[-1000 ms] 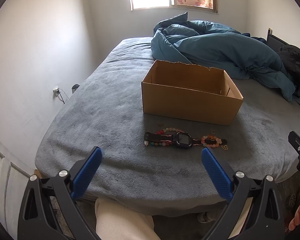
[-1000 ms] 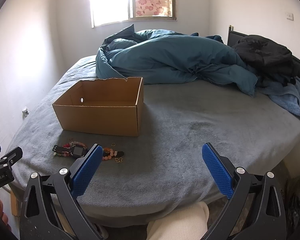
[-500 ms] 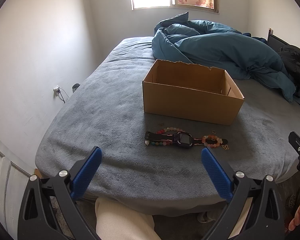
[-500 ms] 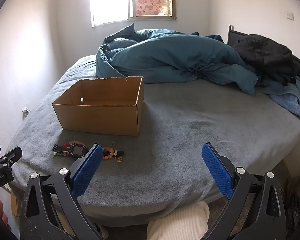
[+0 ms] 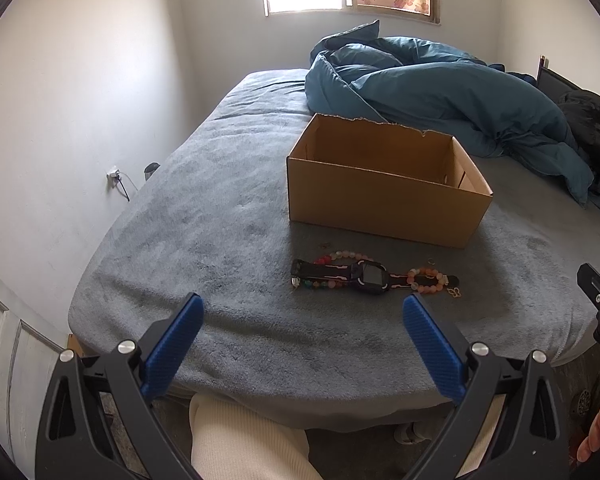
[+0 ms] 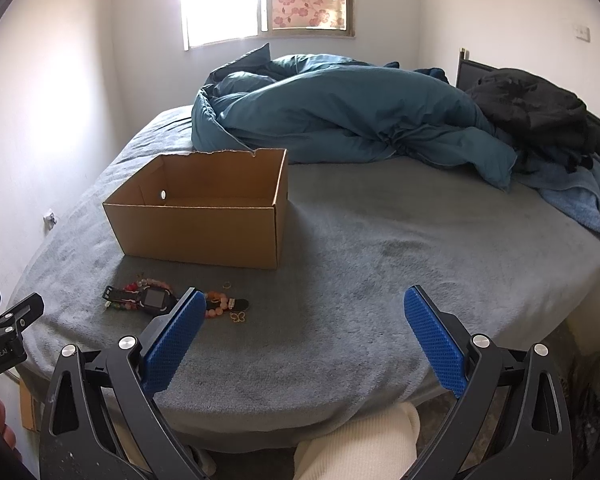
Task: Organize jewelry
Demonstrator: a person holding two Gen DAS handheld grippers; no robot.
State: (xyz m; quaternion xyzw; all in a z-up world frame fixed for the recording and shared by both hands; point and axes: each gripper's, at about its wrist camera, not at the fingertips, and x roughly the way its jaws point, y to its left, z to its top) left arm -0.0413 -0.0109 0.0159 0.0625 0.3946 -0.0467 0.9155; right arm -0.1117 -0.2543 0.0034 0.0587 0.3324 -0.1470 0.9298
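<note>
**Lining up on the jewelry, box waiting behind it**

The jewelry is lying in a short row on the grey bed (image 5: pixel 204 216), just in front of the box (image 5: pixel 384 210): a watch (image 5: pixel 370 278) with its strap stretched flat, a bracelet (image 5: pixel 340 258) of mixed beads curling around the strap's left part, an orange bracelet (image 5: pixel 426 282) at the right end, a gold butterfly charm (image 6: pixel 238 317) just beside that, and a small ring (image 5: pixel 431 261) nearer the box.

I am holding both grippers off the bed edge, and neither is touching anything. The left gripper (image 5: pixel 300 318) is facing the row with its jaws wide apart and empty. The right gripper (image 6: pixel 304 312) is pointing further right, jaws likewise spread and empty.

For a clean pick I would be taking one piece at a time. The watch and beads are overlapping, so I judge an end piece, such as the orange bracelet, the safer start. The plush cover is soft, so I would be pressing down lightly before closing.

The box is standing open-topped. I am seeing only bare inner walls; its floor is hidden from me. A blue duvet (image 6: pixel 340 116) is bunched behind it.
</note>
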